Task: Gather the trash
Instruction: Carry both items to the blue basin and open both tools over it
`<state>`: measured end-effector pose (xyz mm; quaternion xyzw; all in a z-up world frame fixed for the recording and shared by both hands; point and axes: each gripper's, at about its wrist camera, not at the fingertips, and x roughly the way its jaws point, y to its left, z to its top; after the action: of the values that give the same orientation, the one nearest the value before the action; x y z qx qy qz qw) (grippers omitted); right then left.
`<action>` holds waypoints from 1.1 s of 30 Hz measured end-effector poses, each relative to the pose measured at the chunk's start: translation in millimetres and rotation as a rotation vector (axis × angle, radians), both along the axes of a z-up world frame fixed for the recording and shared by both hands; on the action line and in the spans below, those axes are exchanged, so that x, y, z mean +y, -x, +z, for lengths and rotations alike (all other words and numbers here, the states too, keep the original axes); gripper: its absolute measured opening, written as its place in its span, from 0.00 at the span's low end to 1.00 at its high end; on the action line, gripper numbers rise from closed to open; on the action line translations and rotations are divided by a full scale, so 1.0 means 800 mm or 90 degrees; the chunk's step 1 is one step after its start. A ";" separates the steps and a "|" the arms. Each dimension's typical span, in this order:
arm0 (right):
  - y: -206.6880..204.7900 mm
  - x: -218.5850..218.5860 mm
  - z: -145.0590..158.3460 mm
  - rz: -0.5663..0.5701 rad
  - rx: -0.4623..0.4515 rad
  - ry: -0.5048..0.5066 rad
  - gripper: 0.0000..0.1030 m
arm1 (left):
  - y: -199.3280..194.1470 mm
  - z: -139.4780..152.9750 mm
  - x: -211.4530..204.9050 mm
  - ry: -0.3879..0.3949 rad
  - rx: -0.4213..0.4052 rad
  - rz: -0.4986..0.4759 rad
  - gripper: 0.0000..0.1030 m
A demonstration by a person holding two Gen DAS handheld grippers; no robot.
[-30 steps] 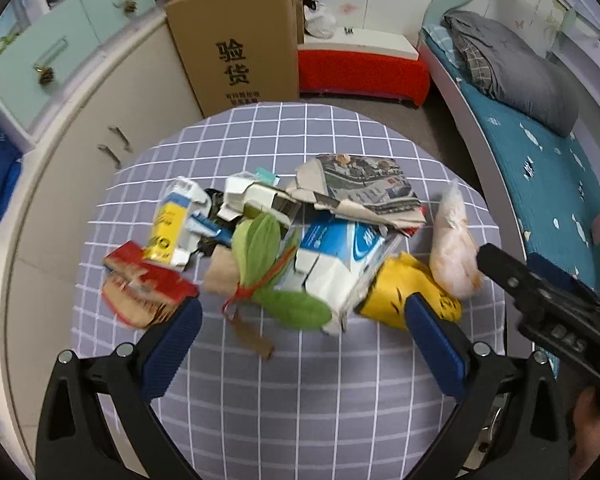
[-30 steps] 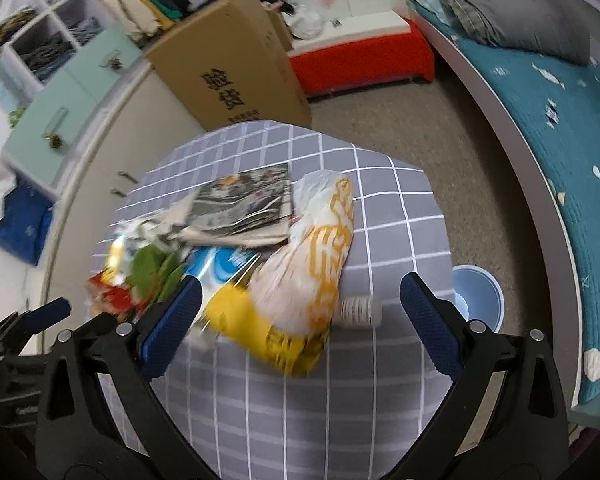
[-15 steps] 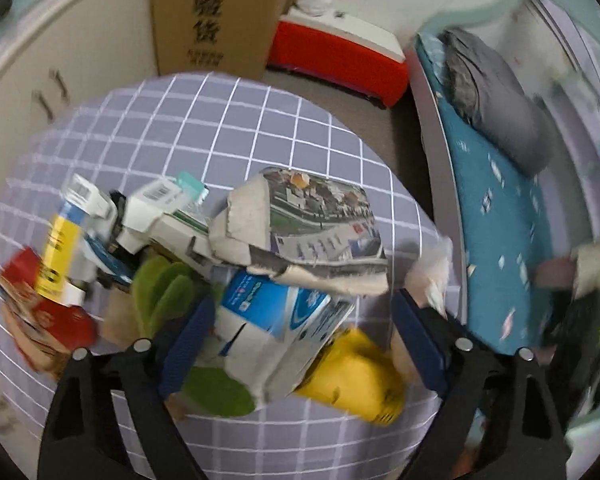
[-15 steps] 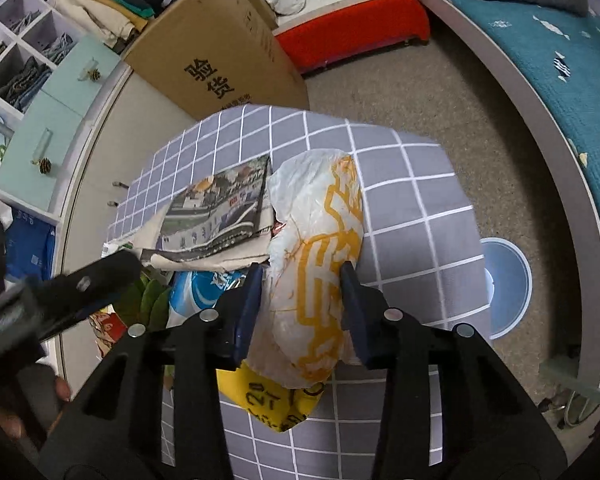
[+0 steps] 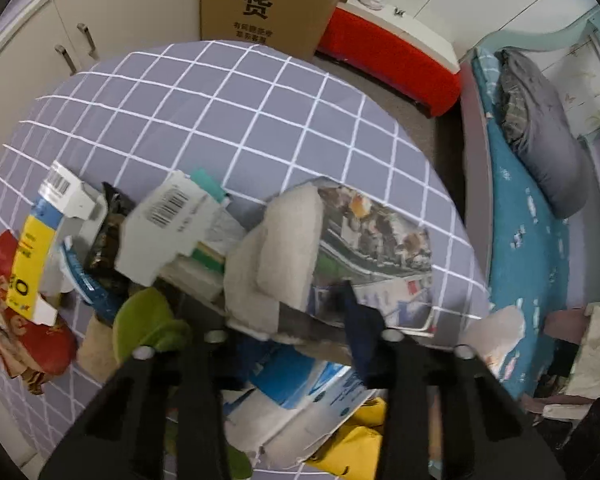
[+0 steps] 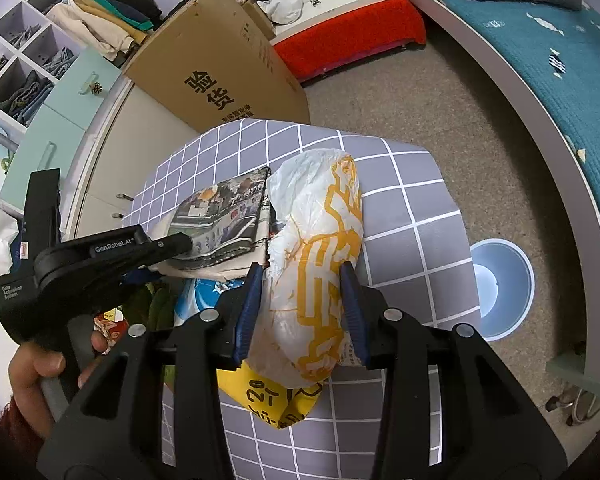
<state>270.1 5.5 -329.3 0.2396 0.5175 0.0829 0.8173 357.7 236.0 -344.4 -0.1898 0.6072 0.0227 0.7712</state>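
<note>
from the left wrist, the left gripper (image 5: 300,320) has just been closing its jaws, which now pinch the folded newspaper (image 5: 340,248) at its near edge, atop the litter on the checked bench (image 5: 220,100). from the right wrist, the right gripper (image 6: 302,300) has its jaws pressed on the white and yellow bag (image 6: 320,264) between them, with the blue bin (image 6: 500,288) on the floor to their right.

- The right gripper (image 6: 302,312), wide apart a second ago, now clamps the white-and-yellow plastic bag (image 6: 320,264) between its blue pads.
- The left gripper (image 5: 284,320) has dropped onto the pile; its jaws have just been closing, with the folded newspaper (image 5: 340,248) between them.
</note>
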 end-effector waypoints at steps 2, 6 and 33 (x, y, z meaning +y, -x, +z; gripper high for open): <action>0.003 -0.004 0.004 -0.003 0.001 -0.004 0.38 | 0.003 0.012 0.000 0.003 -0.025 -0.006 0.18; 0.009 -0.013 0.019 -0.005 -0.007 -0.016 0.38 | 0.022 0.053 -0.008 0.020 -0.086 -0.025 0.05; 0.094 -0.217 0.076 -0.044 -0.056 -0.001 0.72 | 0.176 0.191 -0.270 -0.061 -0.253 -0.252 0.03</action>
<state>194.9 -168.4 -268.5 0.2540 0.4723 0.0654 0.8415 217.1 20.1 -191.4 -0.0317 0.4676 -0.1375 0.8726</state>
